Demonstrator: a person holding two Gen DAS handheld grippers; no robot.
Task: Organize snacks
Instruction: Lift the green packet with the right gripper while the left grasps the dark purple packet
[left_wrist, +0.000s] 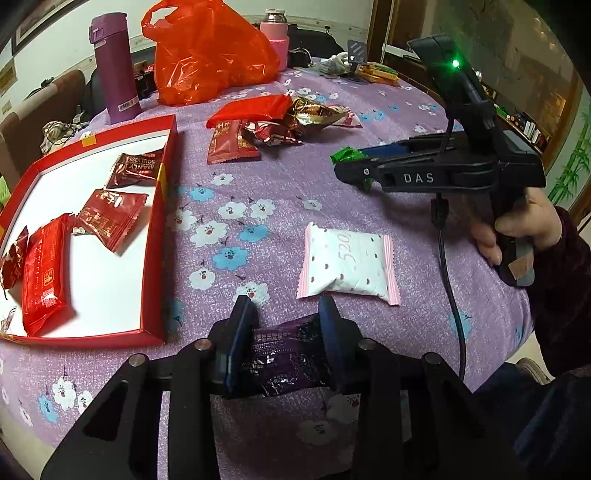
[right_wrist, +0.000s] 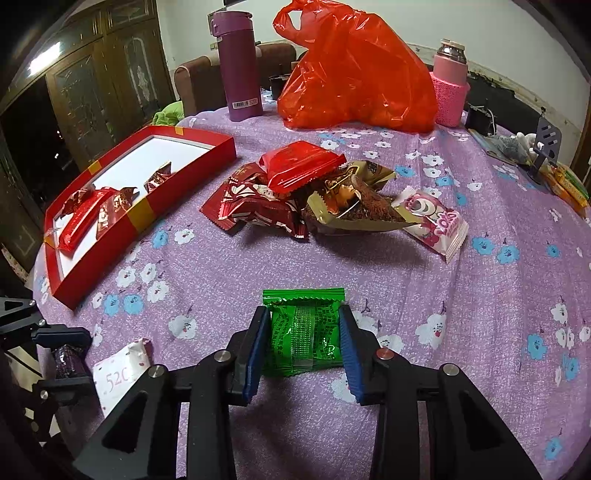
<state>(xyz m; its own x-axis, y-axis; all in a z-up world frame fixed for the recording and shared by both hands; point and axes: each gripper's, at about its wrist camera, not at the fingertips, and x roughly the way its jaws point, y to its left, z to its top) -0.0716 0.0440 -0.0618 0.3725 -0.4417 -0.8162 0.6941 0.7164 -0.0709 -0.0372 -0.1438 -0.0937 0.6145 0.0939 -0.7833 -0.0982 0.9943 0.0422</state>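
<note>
The left tongs (left_wrist: 284, 332) pinch a purple snack (left_wrist: 288, 358) on the bench (left_wrist: 258, 177). The right tongs (right_wrist: 304, 347) squeeze a green snack (right_wrist: 303, 332). Both look ready to lift into the red box (left_wrist: 155, 236) on the left, where red snacks (left_wrist: 110, 218) already lie, so the messy pile (right_wrist: 314, 192) gets tidy
</note>
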